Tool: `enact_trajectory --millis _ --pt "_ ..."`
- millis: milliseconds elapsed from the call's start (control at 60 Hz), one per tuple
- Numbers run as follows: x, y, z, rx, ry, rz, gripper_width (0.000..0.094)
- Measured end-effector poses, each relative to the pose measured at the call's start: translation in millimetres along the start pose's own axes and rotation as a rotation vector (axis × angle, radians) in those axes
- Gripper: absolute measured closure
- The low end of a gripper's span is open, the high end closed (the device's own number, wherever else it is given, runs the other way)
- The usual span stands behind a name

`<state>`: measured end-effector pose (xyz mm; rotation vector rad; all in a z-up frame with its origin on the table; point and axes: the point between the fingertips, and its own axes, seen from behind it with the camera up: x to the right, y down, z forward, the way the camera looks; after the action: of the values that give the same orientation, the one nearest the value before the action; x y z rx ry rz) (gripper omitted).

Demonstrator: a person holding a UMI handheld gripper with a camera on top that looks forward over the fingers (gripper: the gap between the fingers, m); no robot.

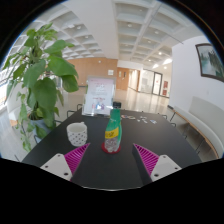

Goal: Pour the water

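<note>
A green plastic bottle (113, 128) with a red cap and a colourful label stands upright on the dark table (110, 170), just ahead of my fingers and between their lines. A white patterned cup (77, 133) stands to the left of the bottle, a little beyond the left finger. My gripper (112, 160) is open, its pink pads (76, 157) spread wide on either side, and holds nothing. The bottle is apart from both fingers.
A large leafy potted plant (38, 85) stands at the table's left side. A white chair or board (98, 98) is behind the table. A bench (205, 118) runs along the right wall. An open hall lies beyond.
</note>
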<state>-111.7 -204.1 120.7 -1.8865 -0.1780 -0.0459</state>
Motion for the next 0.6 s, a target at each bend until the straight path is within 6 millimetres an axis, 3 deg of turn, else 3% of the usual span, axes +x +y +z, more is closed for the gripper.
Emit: enact_trajectory --millis 133,283,450,600 --pt "-8 2 -64 0.019 -0.019 0.005 0.0082" --pt "-3 8 -111 0.015 0.013 0.011 0.0084" --pt "6 11 -140 0.015 0.051 0.027 0.0084" --pt "7 12 -149 0.015 0.063 0.025 0.0084"
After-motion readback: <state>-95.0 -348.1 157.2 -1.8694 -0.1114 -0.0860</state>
